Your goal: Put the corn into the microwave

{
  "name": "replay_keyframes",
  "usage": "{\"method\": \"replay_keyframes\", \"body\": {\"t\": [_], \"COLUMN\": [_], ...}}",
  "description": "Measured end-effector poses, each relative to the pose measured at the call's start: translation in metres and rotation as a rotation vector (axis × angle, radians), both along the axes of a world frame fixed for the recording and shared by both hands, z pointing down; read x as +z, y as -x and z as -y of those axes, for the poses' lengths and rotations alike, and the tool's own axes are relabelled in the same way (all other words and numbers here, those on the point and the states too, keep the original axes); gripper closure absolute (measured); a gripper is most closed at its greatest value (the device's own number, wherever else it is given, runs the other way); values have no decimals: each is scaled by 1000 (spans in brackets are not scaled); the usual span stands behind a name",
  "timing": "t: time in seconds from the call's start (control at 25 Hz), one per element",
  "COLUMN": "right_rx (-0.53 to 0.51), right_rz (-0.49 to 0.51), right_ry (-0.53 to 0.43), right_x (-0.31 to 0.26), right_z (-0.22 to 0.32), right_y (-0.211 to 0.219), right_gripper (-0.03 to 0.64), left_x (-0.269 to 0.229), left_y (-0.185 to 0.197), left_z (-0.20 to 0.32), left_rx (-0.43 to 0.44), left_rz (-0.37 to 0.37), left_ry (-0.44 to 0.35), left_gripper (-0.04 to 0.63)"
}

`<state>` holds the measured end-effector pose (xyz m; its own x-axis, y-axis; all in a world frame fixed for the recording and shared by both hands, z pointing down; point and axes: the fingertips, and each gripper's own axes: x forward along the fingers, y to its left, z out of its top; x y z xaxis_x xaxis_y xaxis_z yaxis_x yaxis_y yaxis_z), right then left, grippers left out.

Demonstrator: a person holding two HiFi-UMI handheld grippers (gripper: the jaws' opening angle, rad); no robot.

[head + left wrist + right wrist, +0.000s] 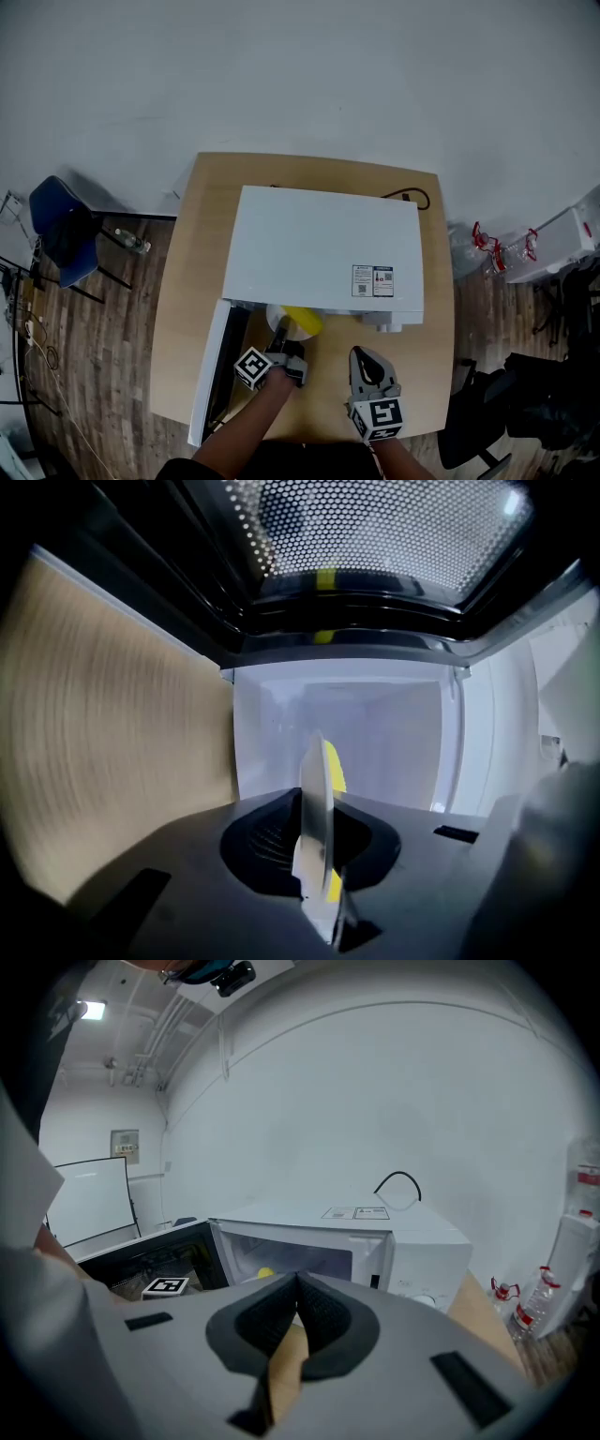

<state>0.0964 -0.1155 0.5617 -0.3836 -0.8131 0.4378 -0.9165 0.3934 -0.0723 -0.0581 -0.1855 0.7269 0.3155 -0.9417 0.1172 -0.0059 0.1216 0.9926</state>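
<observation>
A white microwave (323, 253) stands on the wooden table (187, 281), its door (208, 375) swung open to the left. My left gripper (286, 354) is shut on the rim of a pale plate (277, 323) carrying the yellow corn (304, 322), right at the mouth of the oven. In the left gripper view the plate (317, 799) shows edge-on between the jaws, with the corn (334, 766) behind it and the white cavity (394, 742) ahead. My right gripper (367, 361) hovers near the table's front edge, shut and empty; its view shows the microwave (412, 1241) and the corn (265, 1272).
A black cable (412, 197) curls behind the microwave. A blue chair (64, 230) and a bottle (131, 241) are on the floor at the left. Bottles with red fittings (506, 248) and a black chair (544, 394) are at the right.
</observation>
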Motion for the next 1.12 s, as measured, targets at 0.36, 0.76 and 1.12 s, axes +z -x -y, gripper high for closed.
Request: {"method": "replay_keyframes", "body": {"t": [0.36,0.76,1.12], "right_rx": [-21,-1,25], "right_rz": [-20,-16,-8], "right_ry": [15,30,44], "right_x": [7,13,17], "right_z": [3,-2,-14], "right_y": [-2,-12,-13], "right_gripper": [557,557,557], "left_x": [11,28,21], "left_y": [-5,-6,-9], "left_z": [15,22,30], "left_rx": [-8,-62,-51], "left_rz": [9,-24,6], "left_ry": [27,77,33], "left_gripper": [570,569,560]}}
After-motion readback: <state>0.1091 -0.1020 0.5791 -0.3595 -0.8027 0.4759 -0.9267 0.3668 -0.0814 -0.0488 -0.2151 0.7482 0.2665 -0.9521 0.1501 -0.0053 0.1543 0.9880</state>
